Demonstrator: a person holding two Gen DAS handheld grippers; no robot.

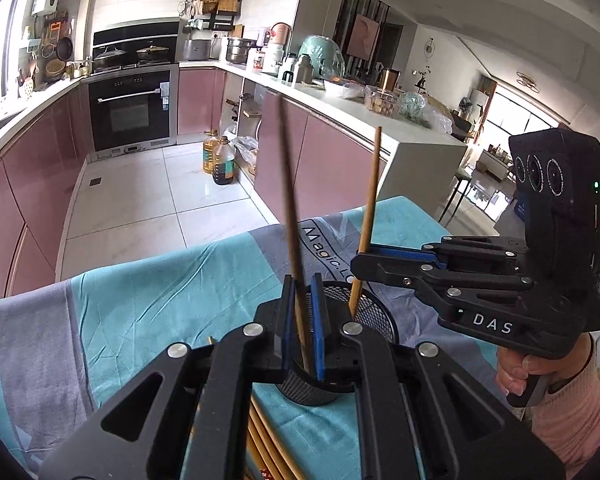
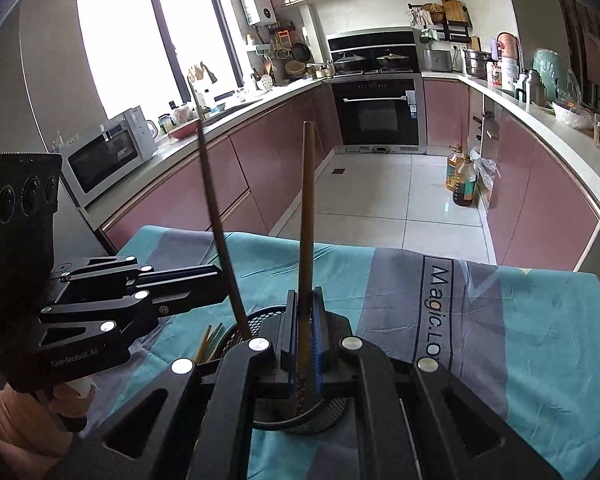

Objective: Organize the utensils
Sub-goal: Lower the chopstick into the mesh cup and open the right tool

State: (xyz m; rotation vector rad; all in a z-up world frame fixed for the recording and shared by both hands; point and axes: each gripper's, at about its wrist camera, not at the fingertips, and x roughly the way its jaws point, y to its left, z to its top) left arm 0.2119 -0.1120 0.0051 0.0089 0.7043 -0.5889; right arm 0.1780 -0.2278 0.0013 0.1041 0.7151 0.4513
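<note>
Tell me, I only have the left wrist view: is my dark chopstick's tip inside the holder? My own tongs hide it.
Observer: Yes. In the right wrist view the dark chopstick passes below the rim of the mesh holder.
Operator: And the light chopstick's lower end?
Observer: It runs down between the right tongs, directly over the holder's opening.
Operator: What's beyond my frame's left edge?
Observer: A microwave stands on the counter.
</note>
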